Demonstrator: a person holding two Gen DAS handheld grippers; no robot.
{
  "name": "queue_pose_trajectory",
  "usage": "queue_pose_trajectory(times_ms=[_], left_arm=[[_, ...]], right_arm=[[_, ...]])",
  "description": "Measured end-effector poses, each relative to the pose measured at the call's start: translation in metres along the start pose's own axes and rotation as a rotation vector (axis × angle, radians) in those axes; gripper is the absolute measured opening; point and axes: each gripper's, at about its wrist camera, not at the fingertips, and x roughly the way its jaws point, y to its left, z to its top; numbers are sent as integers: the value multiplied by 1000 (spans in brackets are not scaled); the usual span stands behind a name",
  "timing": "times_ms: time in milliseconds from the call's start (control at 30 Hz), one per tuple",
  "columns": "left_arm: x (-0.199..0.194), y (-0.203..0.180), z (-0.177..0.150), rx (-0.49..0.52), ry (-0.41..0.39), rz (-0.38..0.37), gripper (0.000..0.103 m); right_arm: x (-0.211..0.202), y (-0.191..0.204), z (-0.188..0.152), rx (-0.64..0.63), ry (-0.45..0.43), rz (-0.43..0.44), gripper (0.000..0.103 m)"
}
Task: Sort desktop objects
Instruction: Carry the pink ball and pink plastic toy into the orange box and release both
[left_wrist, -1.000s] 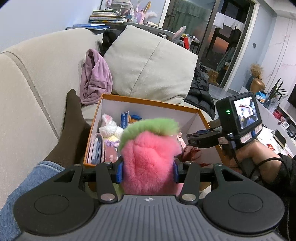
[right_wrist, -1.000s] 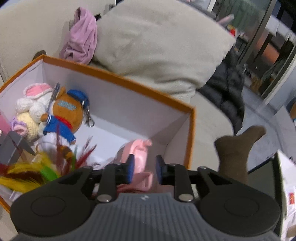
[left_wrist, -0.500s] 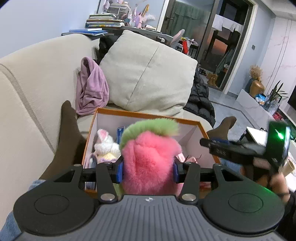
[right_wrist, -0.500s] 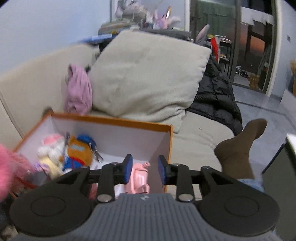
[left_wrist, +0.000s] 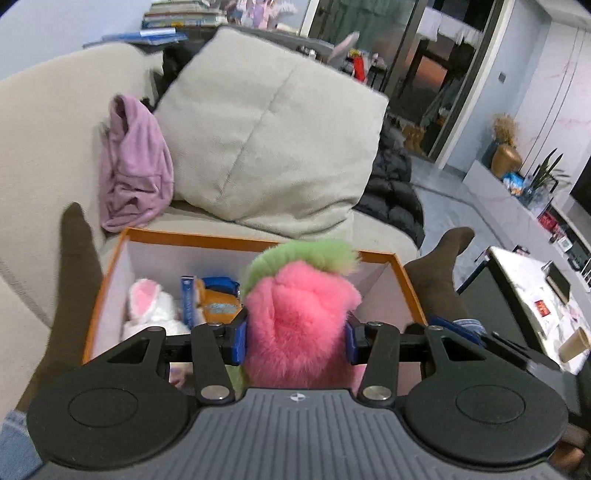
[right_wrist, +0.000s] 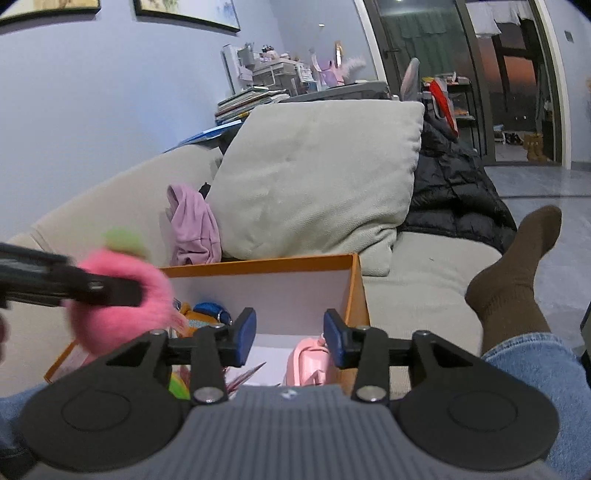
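A beige sofa (left_wrist: 44, 122) fills the room's near side, with a big grey cushion (left_wrist: 269, 136) leaning against its back and a lilac garment (left_wrist: 135, 170) crumpled to the cushion's left. In front of the cushion, between the person's two brown-socked feet, sits an orange-rimmed box (left_wrist: 110, 258) with white walls.

The box already holds a white bunny plush (left_wrist: 151, 306) at its left, an orange toy with a blue cap (left_wrist: 218, 295) beside it, and a pale pink item (right_wrist: 310, 362) toward the right near corner.

The left gripper (left_wrist: 295, 338) pinches a fluffy pink plush with a green tuft (left_wrist: 299, 317), its blue pads sunk into the fur on either side, and holds it above the near part of the box. The right gripper (right_wrist: 290, 332) hovers over the box's right half with its fingers spread and nothing between them.

The step in hand looks like dropping the plush into the box. To do it well, I'd lower it toward the bare white floor in the middle, right of the orange toy, before letting the fingers part, since fur this soft may cling to the pads. Keep the right gripper clear so the two don't knock.
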Motion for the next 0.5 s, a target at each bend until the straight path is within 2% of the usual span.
queue_pose_trajectory(times_ms=[67,100,133,333,500], left_arm=[[19,0,3,-5,28,27,50],[29,0,3,3,39,42,38],[37,-1,5,14,52,47,36],[63,-6,4,49,82,51,36],[52,1,0,27,75,40,36]], right_arm=[[4,-2,0,5,12,0,43],[6,-2,0,2,19,0,43],[7,-2,0,-2,24,0,43],[16,3,-3,-25,63,-9,43],[16,6,-5,-49,69,-20,44]])
